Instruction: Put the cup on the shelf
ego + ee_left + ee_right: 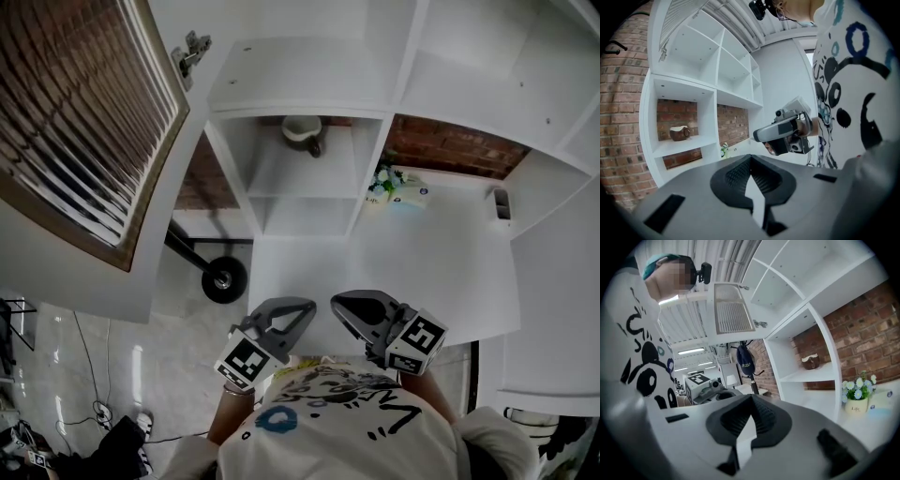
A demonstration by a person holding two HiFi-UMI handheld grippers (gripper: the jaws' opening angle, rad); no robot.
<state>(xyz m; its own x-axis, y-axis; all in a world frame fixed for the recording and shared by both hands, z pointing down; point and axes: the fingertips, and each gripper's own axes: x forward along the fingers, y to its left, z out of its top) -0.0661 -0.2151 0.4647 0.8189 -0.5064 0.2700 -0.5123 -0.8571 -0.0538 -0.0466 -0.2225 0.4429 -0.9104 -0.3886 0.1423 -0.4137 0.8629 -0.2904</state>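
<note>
Both tongs sit closest, held low in front of my printed shirt [337,417]. On the left gripper [298,309] and the right gripper [345,306] the jaws are pressed together, with nothing between them and touching nothing. Only one word reads clearly: "Life" on the small white flower pot [855,407] on the table [441,253]. The brown cup [302,132] stands upright on the shelf [300,180], inside the open compartment, well apart from both grippers.

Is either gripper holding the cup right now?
No, the cup stands alone on the shelf, while the left gripper and right gripper are both shut on nothing.
</note>
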